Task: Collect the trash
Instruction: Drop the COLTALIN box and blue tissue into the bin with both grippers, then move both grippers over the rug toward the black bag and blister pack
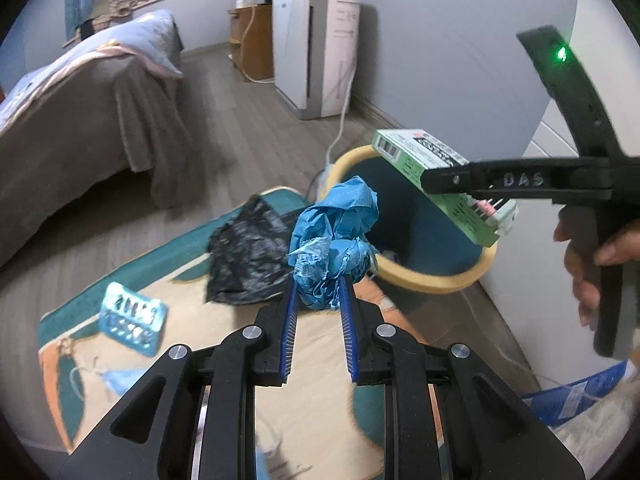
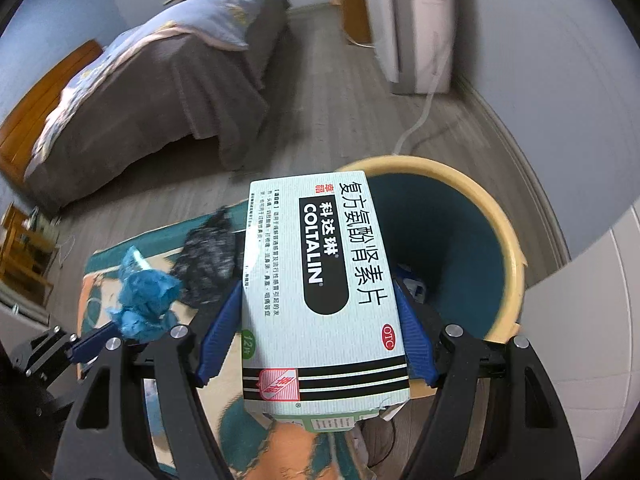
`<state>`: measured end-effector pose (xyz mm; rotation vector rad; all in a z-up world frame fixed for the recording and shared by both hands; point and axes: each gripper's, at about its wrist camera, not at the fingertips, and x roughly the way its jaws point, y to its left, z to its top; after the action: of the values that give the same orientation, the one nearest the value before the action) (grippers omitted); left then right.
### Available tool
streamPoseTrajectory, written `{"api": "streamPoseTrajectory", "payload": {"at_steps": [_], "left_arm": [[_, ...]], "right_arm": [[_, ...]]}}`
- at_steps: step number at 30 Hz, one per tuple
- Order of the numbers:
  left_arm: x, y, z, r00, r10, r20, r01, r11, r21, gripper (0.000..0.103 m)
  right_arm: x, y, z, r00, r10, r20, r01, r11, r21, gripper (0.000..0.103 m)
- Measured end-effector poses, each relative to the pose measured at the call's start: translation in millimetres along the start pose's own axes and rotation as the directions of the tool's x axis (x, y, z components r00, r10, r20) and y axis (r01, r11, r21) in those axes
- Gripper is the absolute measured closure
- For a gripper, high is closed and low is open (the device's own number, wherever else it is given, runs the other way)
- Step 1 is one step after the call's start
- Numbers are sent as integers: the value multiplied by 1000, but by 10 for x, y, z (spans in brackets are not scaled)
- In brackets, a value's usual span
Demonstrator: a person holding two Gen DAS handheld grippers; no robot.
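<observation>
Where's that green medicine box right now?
The medicine box is clamped in the right gripper, held over the near rim of the yellow bin.

Bin (image 2: 508,240) stands off the rug's (image 1: 224,332) far corner near the wall, crumpled bag (image 1: 244,256) on rug beside it, blister pack (image 1: 132,320) further left, bed (image 1: 80,120) behind.

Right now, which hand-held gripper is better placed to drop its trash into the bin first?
The right hand-held gripper, probably. Its medicine box already reaches over the bin's yellow rim. The left hand-held gripper holds the crumpled blue paper just short of the rim, above the rug.
</observation>
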<state>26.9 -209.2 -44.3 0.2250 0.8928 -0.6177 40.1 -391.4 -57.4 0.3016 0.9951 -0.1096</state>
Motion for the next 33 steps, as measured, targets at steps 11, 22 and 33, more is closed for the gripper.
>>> {"api": "streamPoseTrajectory", "payload": {"at_steps": [11,22,33], "left_arm": [[485,-462,332,999,-38,-28,41,995,88,81],[614,-620,514,1000,-22,10,21,993,114,50],[348,-323,339,997,66,48,-70,992,101,12]], "right_arm": [[147,-686,-26,997,-71,-27,75,970,231,32],[35,-672,26,994,-101,37,90,967,239,20],[-26,-389,100,994,-77,72,66,989,136,6]]}}
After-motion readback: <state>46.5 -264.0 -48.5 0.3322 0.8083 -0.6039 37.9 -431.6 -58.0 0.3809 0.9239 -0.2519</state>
